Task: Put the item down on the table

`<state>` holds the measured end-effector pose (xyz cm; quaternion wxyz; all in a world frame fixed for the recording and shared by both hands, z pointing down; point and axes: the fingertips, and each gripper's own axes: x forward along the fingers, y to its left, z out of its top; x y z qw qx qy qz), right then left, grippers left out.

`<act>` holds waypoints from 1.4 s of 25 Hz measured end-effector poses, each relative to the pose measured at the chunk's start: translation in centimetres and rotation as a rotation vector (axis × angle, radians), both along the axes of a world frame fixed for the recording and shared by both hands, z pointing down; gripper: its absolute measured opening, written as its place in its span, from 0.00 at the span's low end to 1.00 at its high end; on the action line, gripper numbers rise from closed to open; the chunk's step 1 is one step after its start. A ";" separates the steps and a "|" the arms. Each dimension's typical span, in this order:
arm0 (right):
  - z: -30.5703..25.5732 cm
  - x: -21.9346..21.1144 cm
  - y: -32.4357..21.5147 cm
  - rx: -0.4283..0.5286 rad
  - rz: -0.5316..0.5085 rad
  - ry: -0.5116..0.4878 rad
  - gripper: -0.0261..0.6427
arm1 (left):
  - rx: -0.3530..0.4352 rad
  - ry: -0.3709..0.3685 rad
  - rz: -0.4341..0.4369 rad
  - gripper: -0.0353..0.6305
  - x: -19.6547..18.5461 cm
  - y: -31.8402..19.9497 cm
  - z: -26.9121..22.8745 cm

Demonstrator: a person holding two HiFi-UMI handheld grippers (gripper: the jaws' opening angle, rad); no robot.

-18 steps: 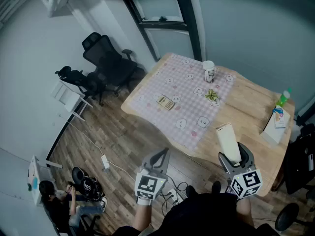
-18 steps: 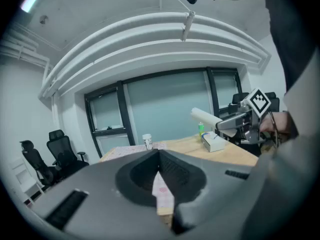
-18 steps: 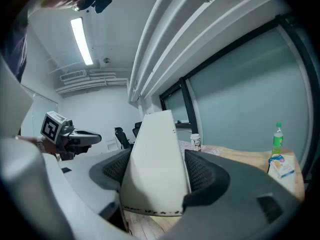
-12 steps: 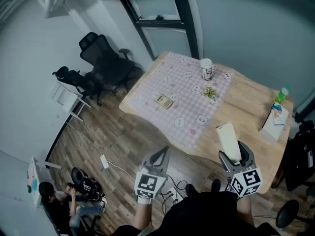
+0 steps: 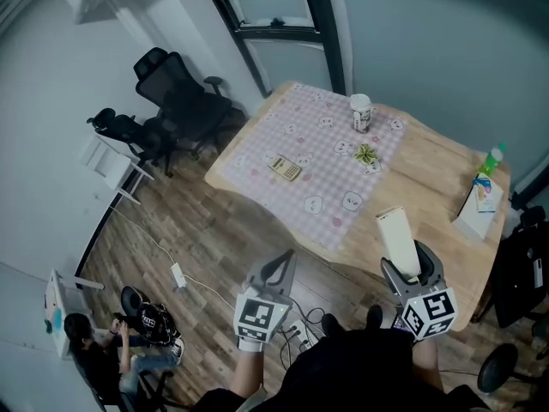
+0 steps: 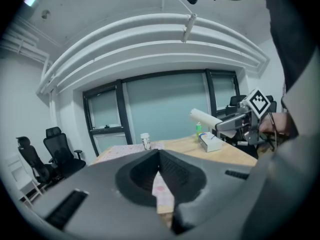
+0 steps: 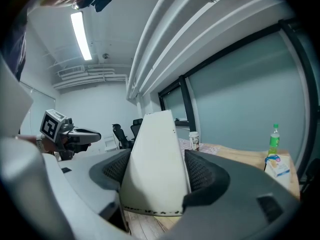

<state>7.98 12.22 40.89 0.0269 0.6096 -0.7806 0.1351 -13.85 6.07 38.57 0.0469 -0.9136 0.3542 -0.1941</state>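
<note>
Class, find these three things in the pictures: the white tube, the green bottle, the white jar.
white tube [image 5: 399, 239]: head view, middle of its body.
green bottle [image 7: 273, 143]: right gripper view, its body.
white jar [image 5: 361, 114]: head view, its side.

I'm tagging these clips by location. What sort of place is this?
Probably an office or meeting room: black swivel office chairs, a pale wooden table partly under a pink checked cloth, and tall dark-framed glass partitions.

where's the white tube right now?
Head view, lower right: the white tube is clamped in the right gripper, over the table's near edge, left of the box.
</note>
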 end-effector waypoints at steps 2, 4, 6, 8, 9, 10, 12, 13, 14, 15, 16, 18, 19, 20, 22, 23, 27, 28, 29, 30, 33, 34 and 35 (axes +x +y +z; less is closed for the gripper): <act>0.0 -0.3 0.0 -0.007 -0.001 0.008 0.56 | -0.004 0.007 -0.002 0.05 -0.4 0.0 0.2; 0.0 -0.6 -0.1 -0.012 -0.002 0.016 0.56 | -0.010 0.015 -0.005 0.05 -0.7 -0.1 0.4; 0.0 -1.2 -0.1 -0.014 -0.005 0.026 0.56 | -0.014 0.021 -0.006 0.05 -1.2 -0.1 0.6; -0.2 -1.7 -0.1 -0.012 -0.004 0.028 0.56 | -0.015 0.026 -0.006 0.05 -1.7 -0.1 0.6; -0.3 -1.9 -0.1 -0.006 0.000 0.021 0.56 | -0.015 0.030 -0.006 0.05 -2.0 -0.1 0.6; -0.5 -2.0 -0.1 0.002 0.005 0.006 0.56 | -0.016 0.036 -0.006 0.05 -2.2 -0.1 0.6; -0.9 -2.3 -0.1 0.015 0.014 -0.013 0.56 | -0.015 0.047 -0.005 0.05 -2.6 -0.3 0.5; -1.0 -2.5 -0.2 0.016 0.017 -0.006 0.56 | -0.015 0.051 -0.003 0.05 -2.9 -0.5 0.5; -1.1 -2.7 -0.3 0.014 0.019 0.006 0.56 | -0.017 0.053 -0.002 0.05 -3.1 -0.6 0.5; -1.1 -3.0 -0.4 0.012 0.020 0.013 0.56 | -0.022 0.055 0.001 0.05 -3.3 -0.8 0.5; -1.1 -3.1 -0.4 0.010 0.022 0.015 0.56 | -0.029 0.056 0.007 0.05 -3.4 -0.9 0.7; -1.0 -3.5 -0.3 0.001 0.026 0.028 0.56 | -0.038 0.058 0.028 0.05 -3.4 -0.7 1.0; -0.9 -3.8 -0.2 -0.003 0.028 0.038 0.56 | -0.035 0.064 0.042 0.05 -3.4 -0.5 1.1; -0.8 -4.0 -0.1 -0.005 0.028 0.045 0.56 | -0.029 0.074 0.058 0.05 -3.5 -0.4 1.0; -0.9 -4.6 -0.2 -0.006 0.027 0.050 0.56 | -0.034 0.089 0.090 0.05 -3.4 -0.1 1.2; -0.9 -5.0 -0.2 -0.009 0.027 0.055 0.56 | -0.048 0.085 0.106 0.05 -3.4 0.0 1.6; -0.8 -6.6 -0.3 -0.027 0.018 0.068 0.56 | -0.089 0.025 0.231 0.05 -2.6 1.6 3.4; -0.8 -7.0 -0.4 -0.032 0.018 0.069 0.56 | -0.090 0.011 0.280 0.05 -2.3 2.2 3.6; -0.8 -7.4 -0.5 -0.037 0.017 0.074 0.56 | -0.093 -0.001 0.326 0.05 -2.1 2.8 3.8; -0.8 -7.9 -0.6 -0.042 0.015 0.083 0.56 | -0.097 -0.010 0.359 0.05 -2.1 3.2 4.1; -1.0 -9.6 -0.9 -0.049 0.003 0.111 0.56 | -0.093 -0.019 0.383 0.05 -2.5 3.2 4.8; -1.2 -10.0 -1.0 -0.051 -0.002 0.121 0.56 | -0.084 -0.006 0.375 0.05 -2.7 2.8 4.7; -1.2 -10.4 -1.2 -0.052 -0.009 0.132 0.56 | -0.076 0.020 0.359 0.05 -2.9 2.3 4.3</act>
